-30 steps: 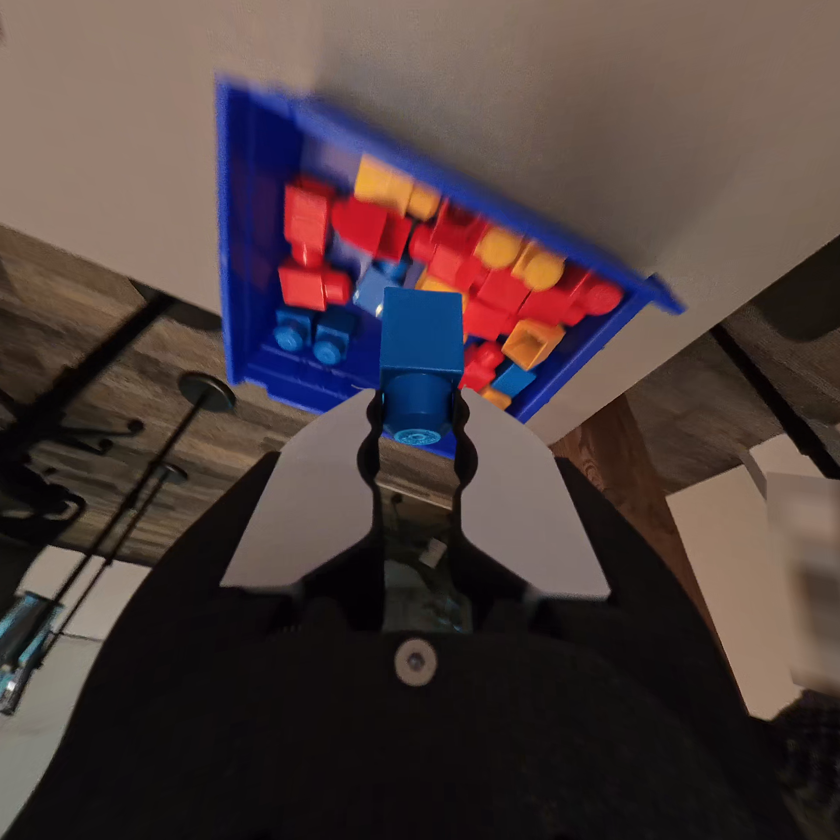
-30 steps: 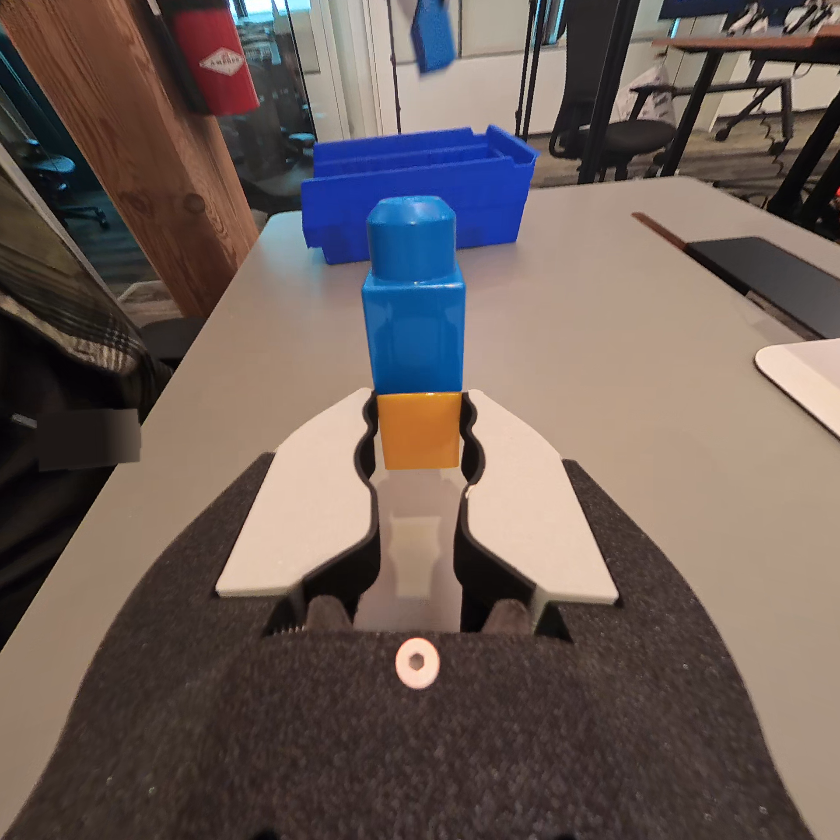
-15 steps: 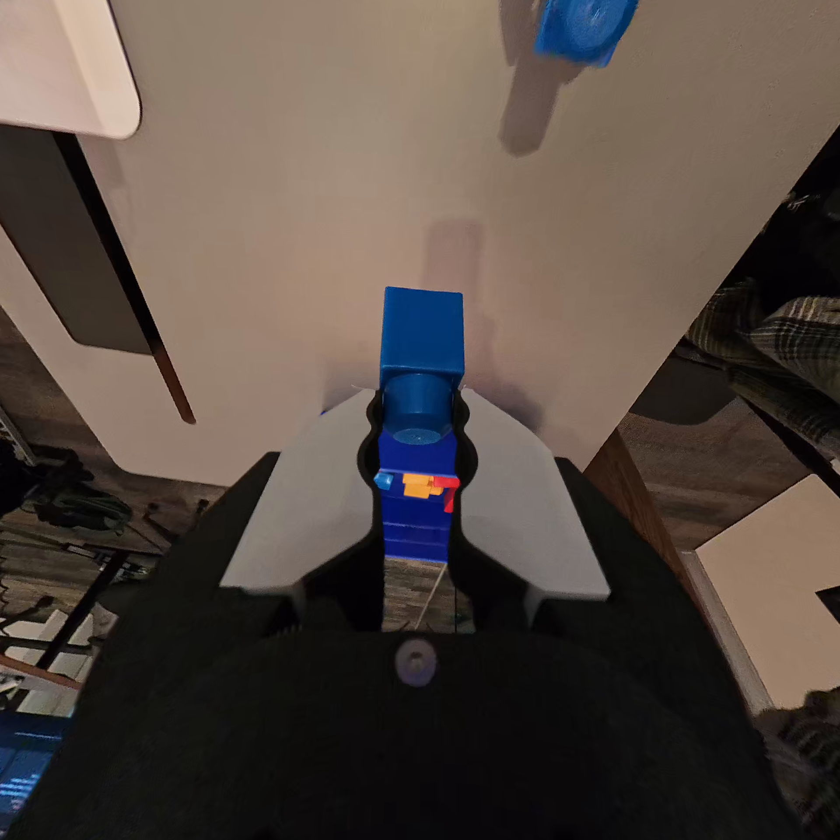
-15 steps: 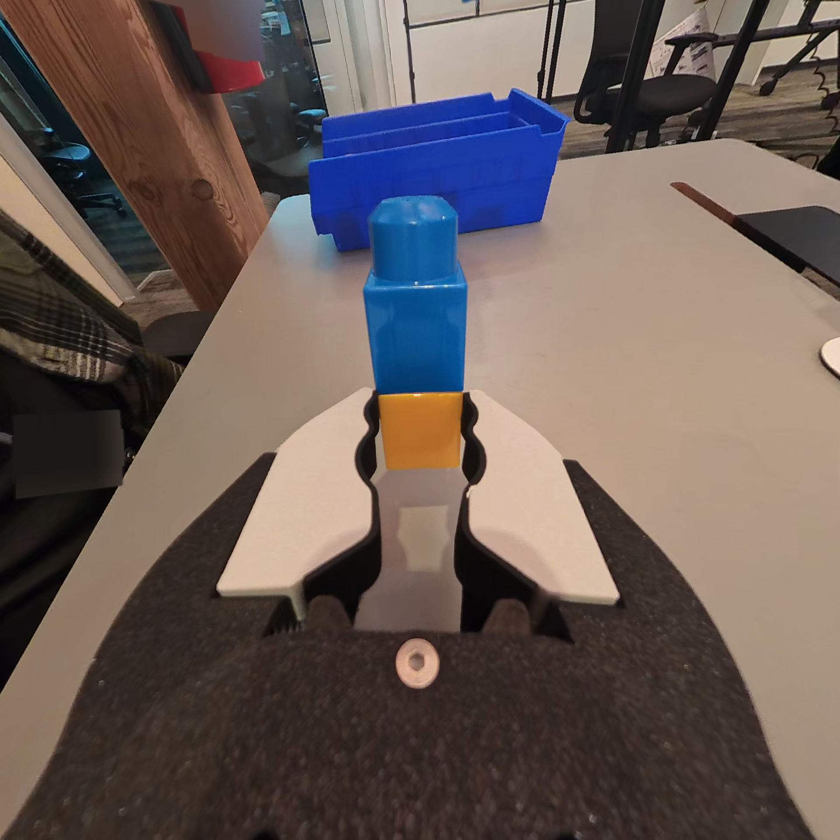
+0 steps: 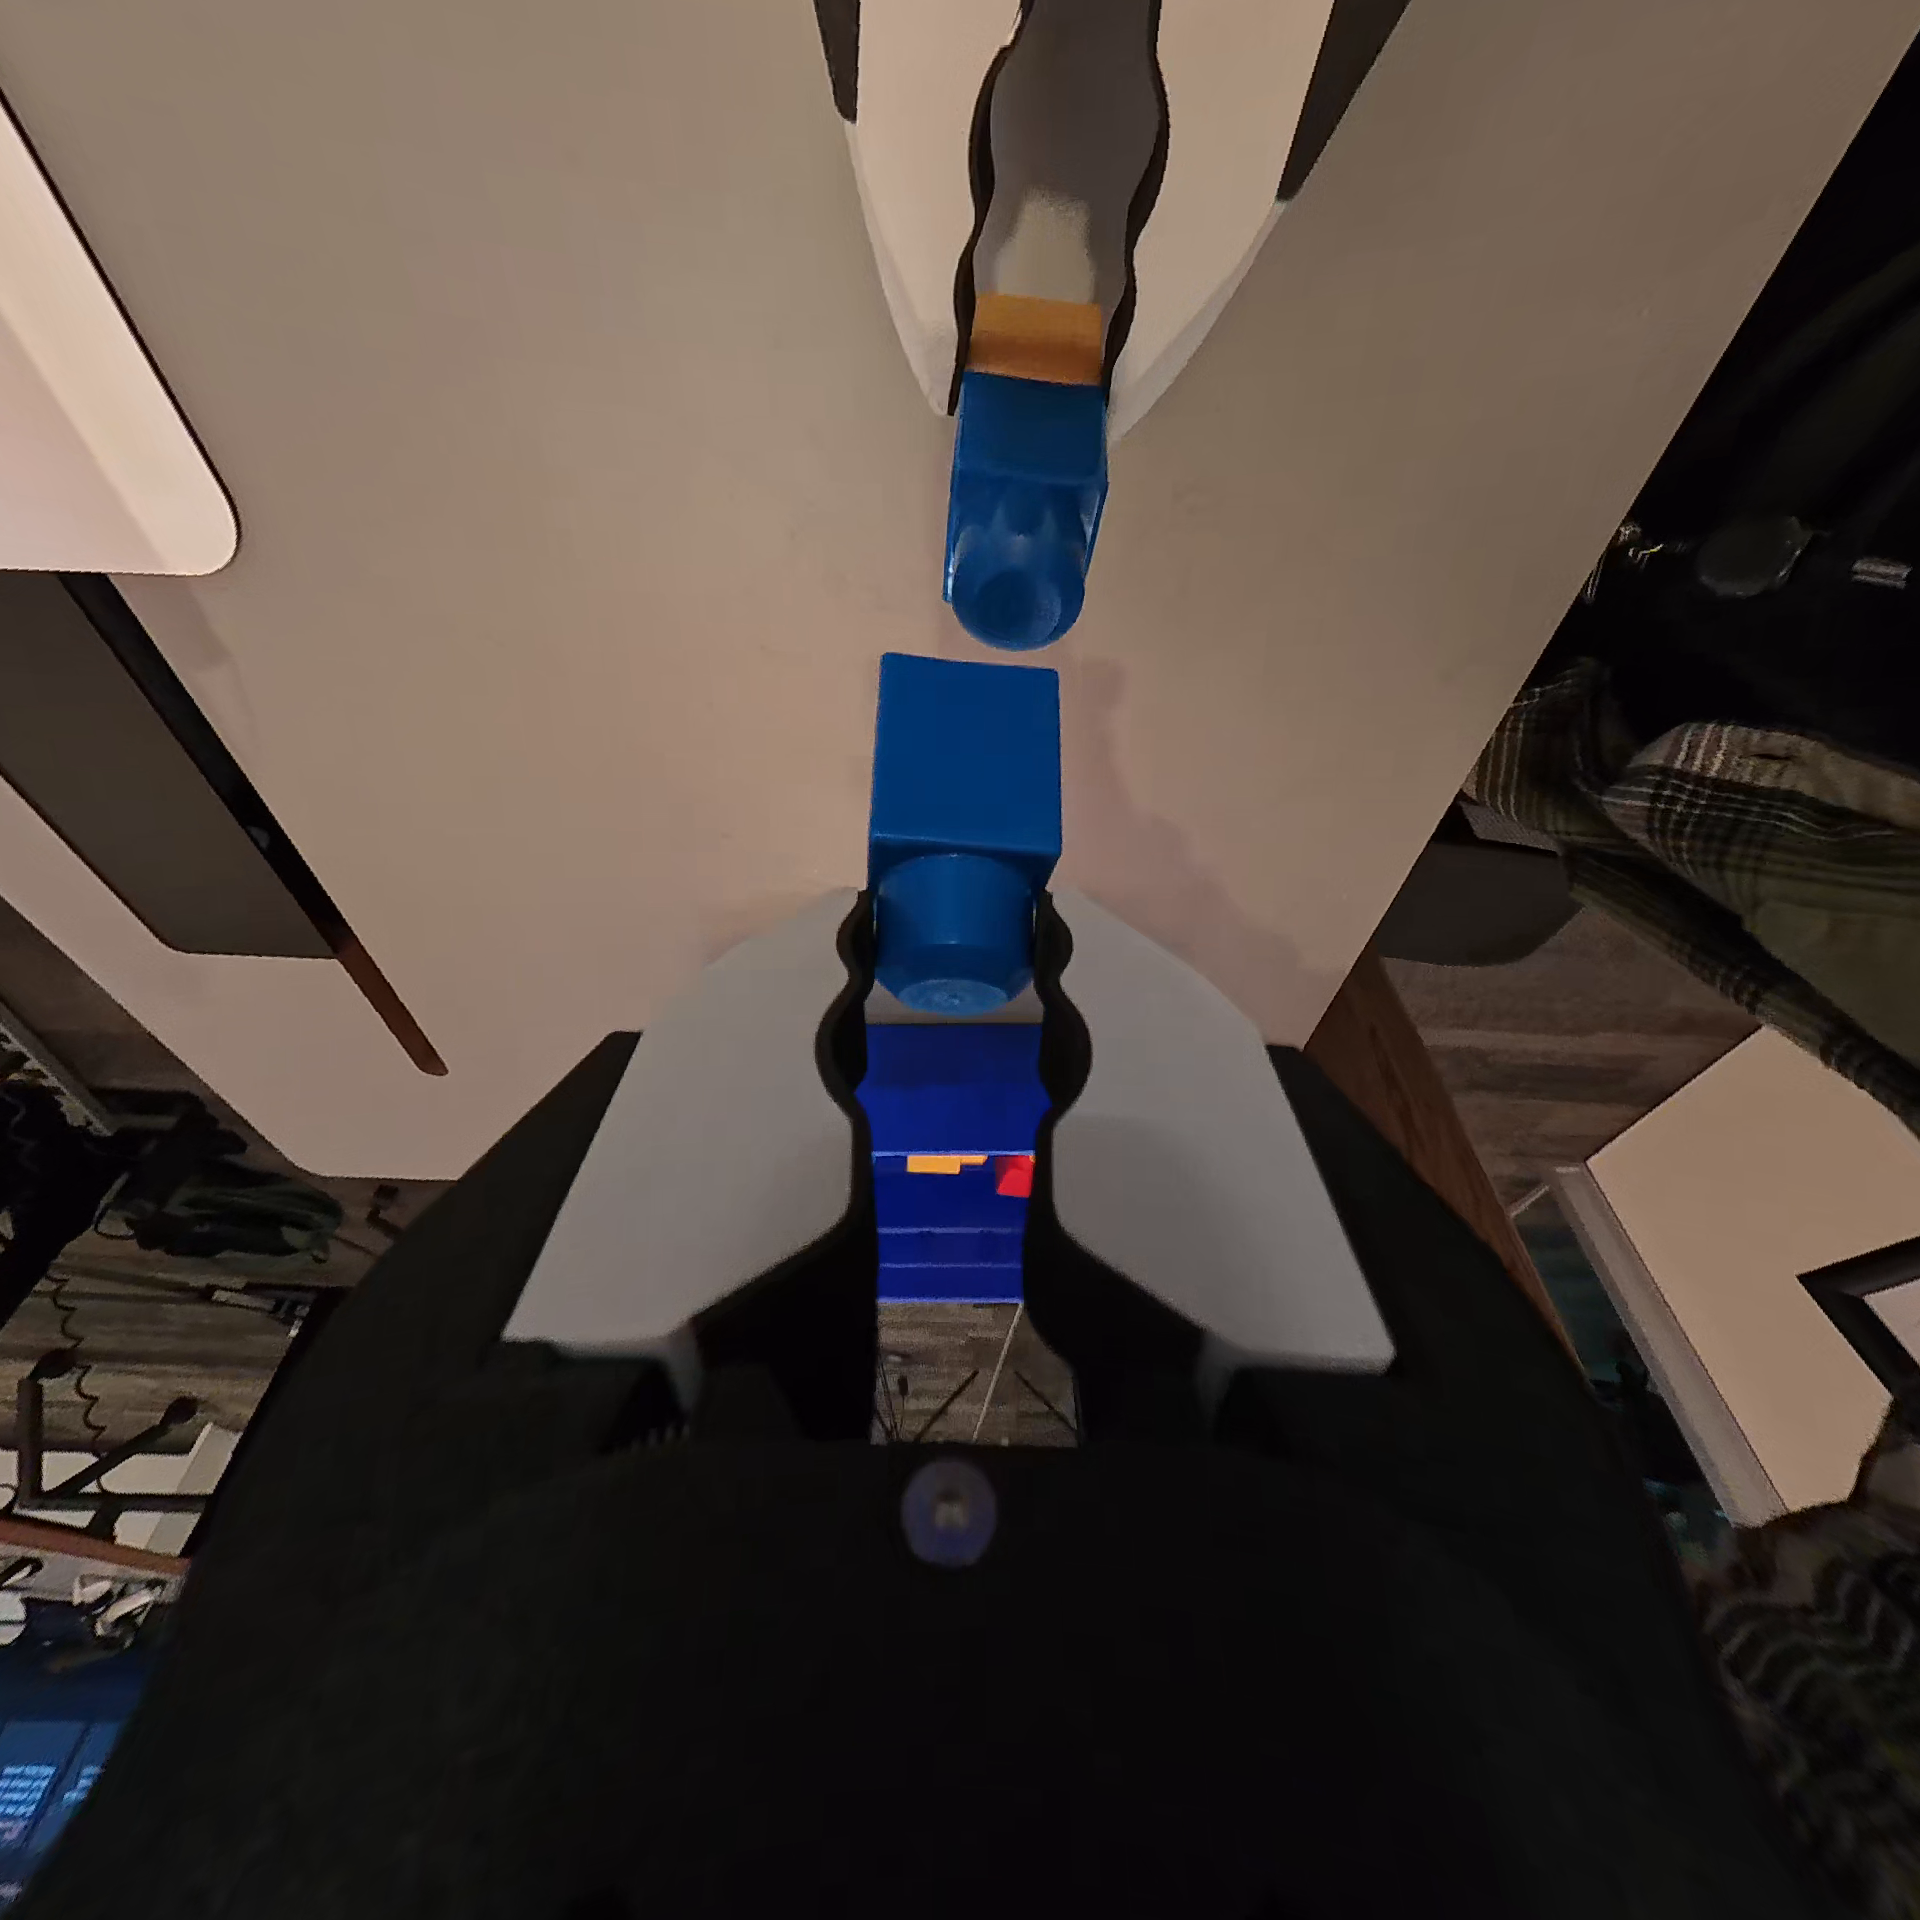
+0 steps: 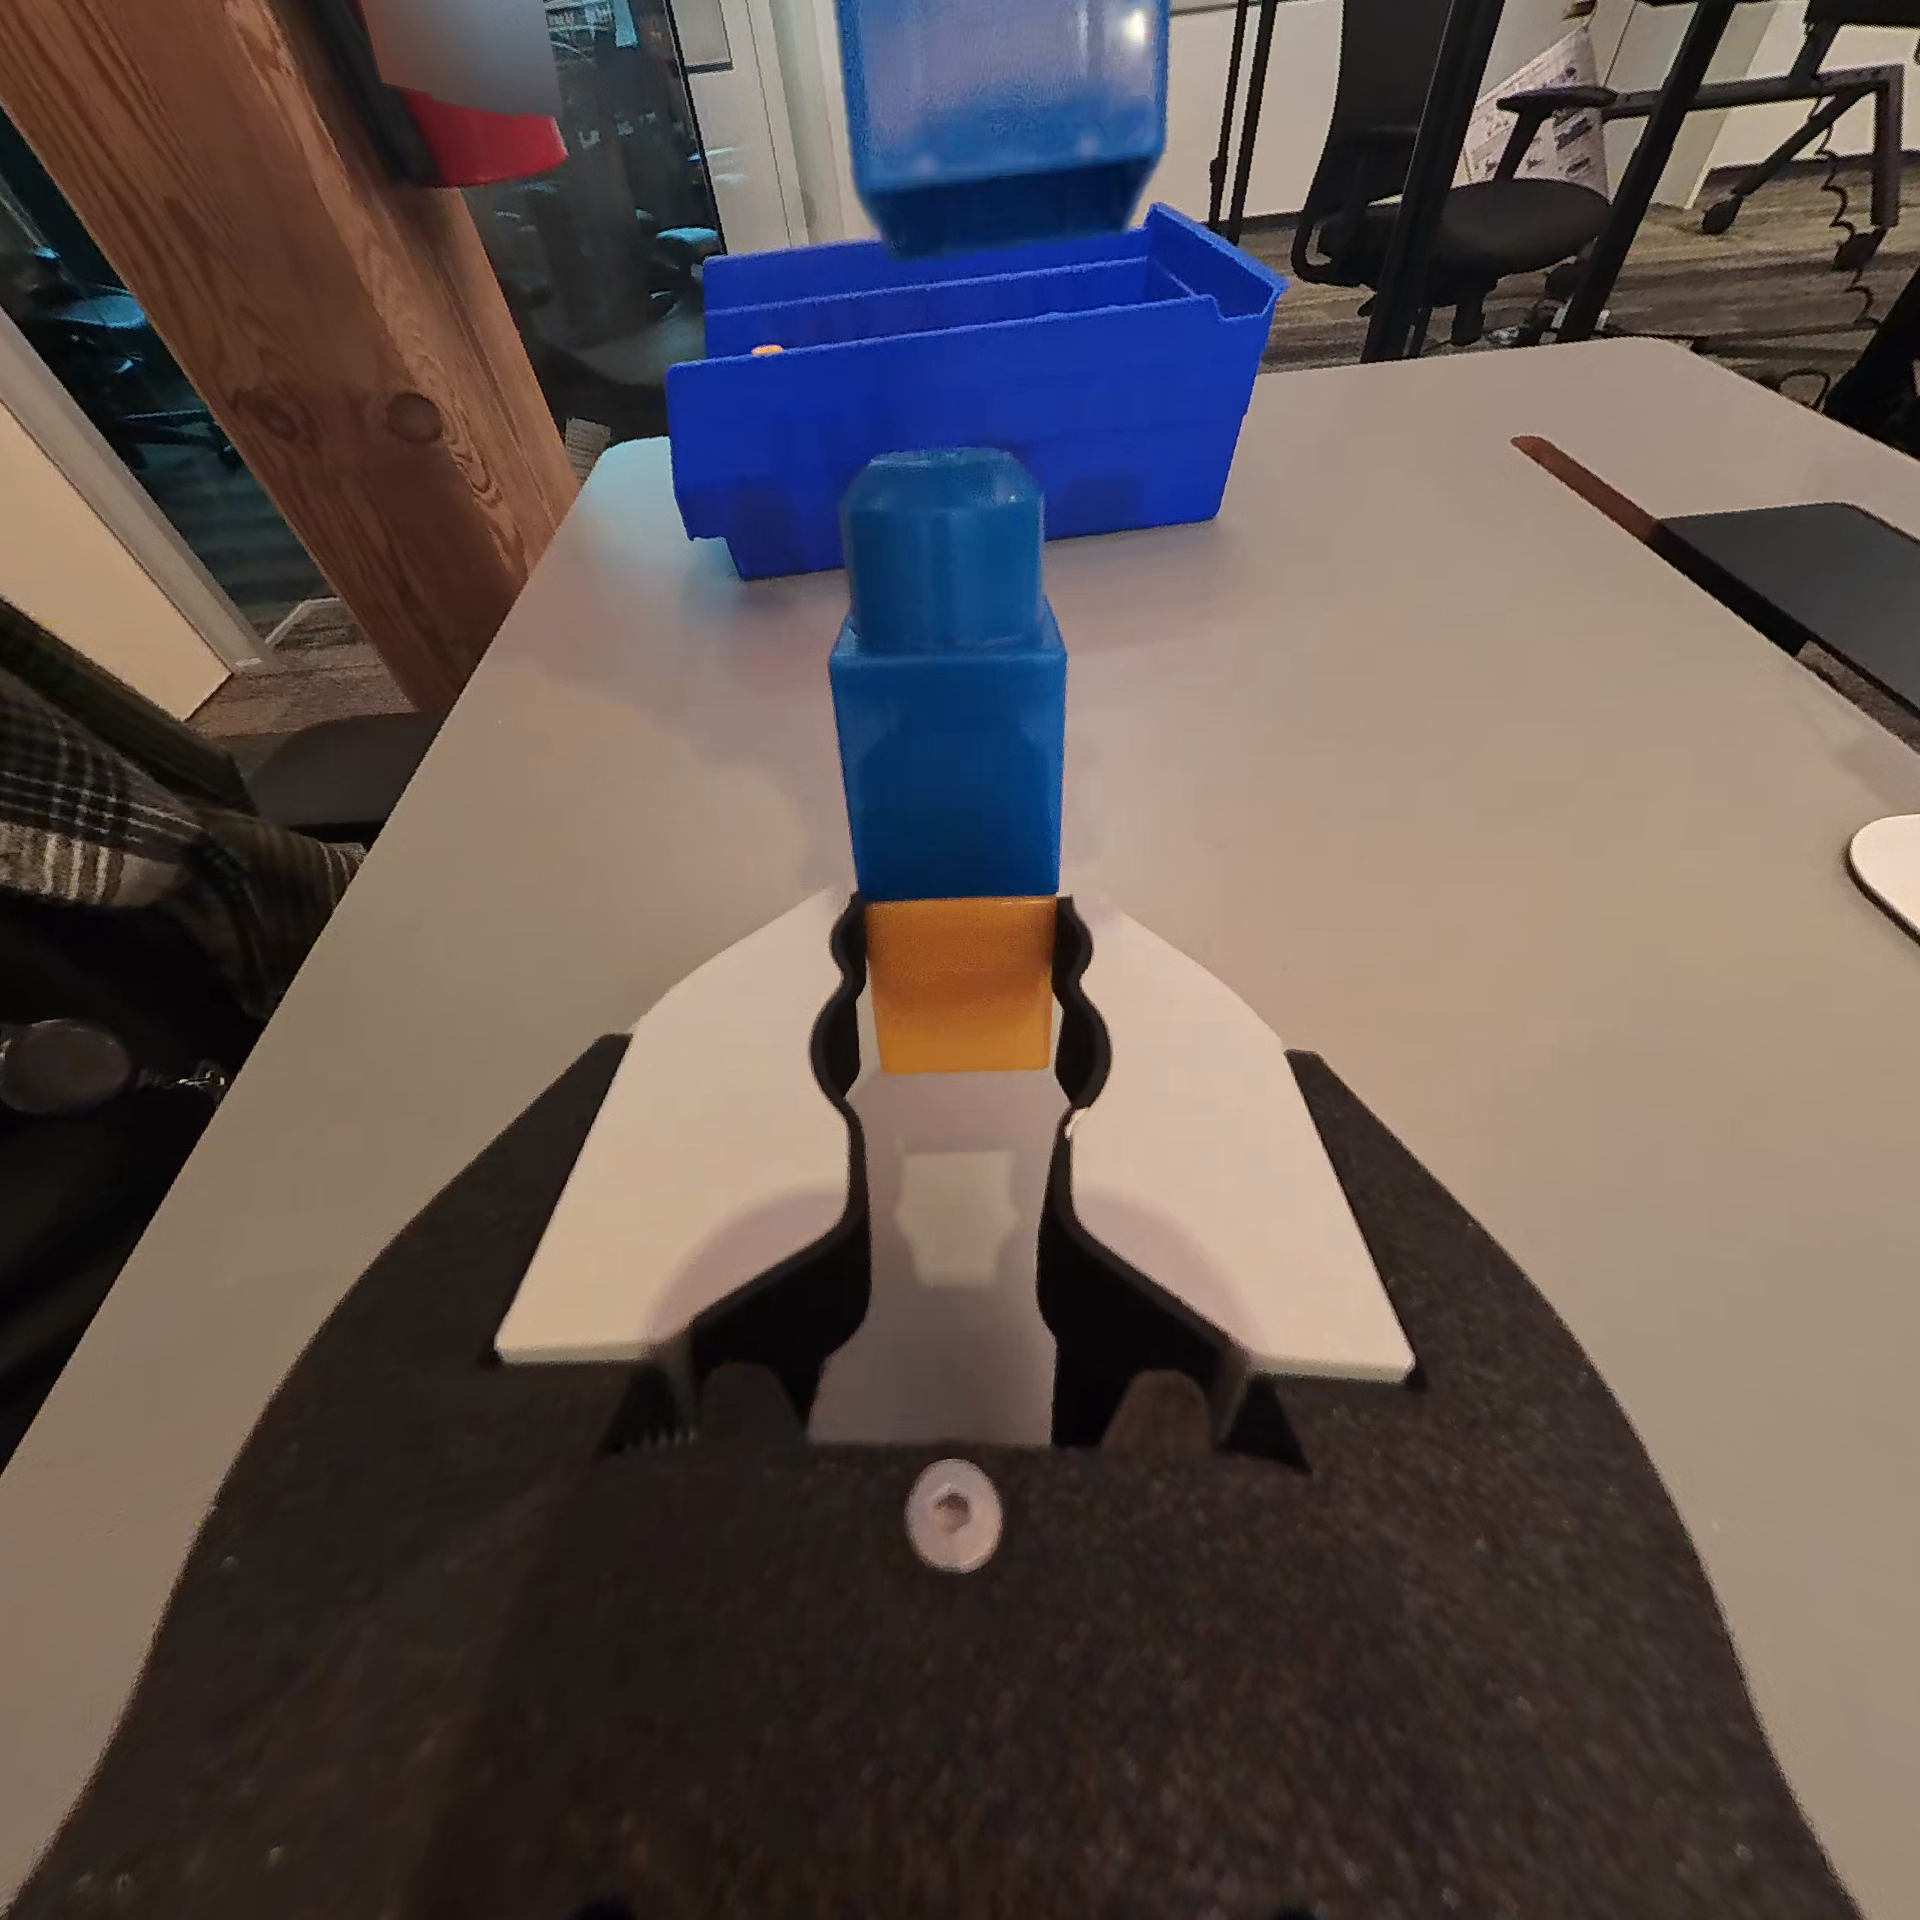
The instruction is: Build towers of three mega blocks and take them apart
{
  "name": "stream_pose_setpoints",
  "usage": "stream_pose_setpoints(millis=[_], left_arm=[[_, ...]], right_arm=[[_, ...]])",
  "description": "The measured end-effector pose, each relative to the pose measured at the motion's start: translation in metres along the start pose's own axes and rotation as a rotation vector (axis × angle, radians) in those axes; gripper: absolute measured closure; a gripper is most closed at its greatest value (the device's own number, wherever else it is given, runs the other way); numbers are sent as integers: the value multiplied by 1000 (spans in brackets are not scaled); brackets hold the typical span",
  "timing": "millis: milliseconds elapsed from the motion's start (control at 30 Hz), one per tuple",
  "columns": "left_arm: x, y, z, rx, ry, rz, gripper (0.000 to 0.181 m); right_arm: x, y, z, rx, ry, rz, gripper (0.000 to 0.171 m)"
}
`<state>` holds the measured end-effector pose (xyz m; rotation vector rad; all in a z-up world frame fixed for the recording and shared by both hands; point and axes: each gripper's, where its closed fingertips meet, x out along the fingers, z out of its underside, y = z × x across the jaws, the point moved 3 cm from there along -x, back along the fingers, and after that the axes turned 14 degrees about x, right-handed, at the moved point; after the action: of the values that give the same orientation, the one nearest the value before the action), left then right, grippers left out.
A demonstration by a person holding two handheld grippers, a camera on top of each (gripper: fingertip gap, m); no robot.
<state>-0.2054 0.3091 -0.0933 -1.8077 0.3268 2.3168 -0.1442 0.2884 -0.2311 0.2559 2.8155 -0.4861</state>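
My right gripper is shut on an orange block with a light blue block stacked on it, held upright just above the grey table. My left gripper is shut on the stud of a dark blue block, held upside down above that stack. In the right wrist view the dark blue block hangs over the stack's stud, a small gap apart. In the left wrist view the stack and the right gripper lie just beyond my block, slightly to the right.
A blue bin stands at the table's far edge; it also shows between my left fingers with orange and red blocks inside. A wooden post is at the left. A dark pad and a white object lie at the right. Some 12 cm of space lies between my two pairs of fingers. The white object sits 30 cm or so from the ends of my right fingers. It turns up in the left wrist view as well.
My left gripper has swung from over the bin to above the stack with the dark blue block. The right gripper has held the stack nearly still, a little closer to the bin.
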Motion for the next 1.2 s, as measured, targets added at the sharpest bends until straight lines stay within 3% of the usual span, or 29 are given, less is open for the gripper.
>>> stream_pose_setpoints(millis=[867, 1200], left_arm=[[12, 3, -35, 54, -180, 48, 153], [-3, 1, -40, 51, -62, 23, 153]], right_arm=[[-5, -5, -11, -48, 73, 43, 138], [-17, -8, -21, -32, 190, 22, 138]])
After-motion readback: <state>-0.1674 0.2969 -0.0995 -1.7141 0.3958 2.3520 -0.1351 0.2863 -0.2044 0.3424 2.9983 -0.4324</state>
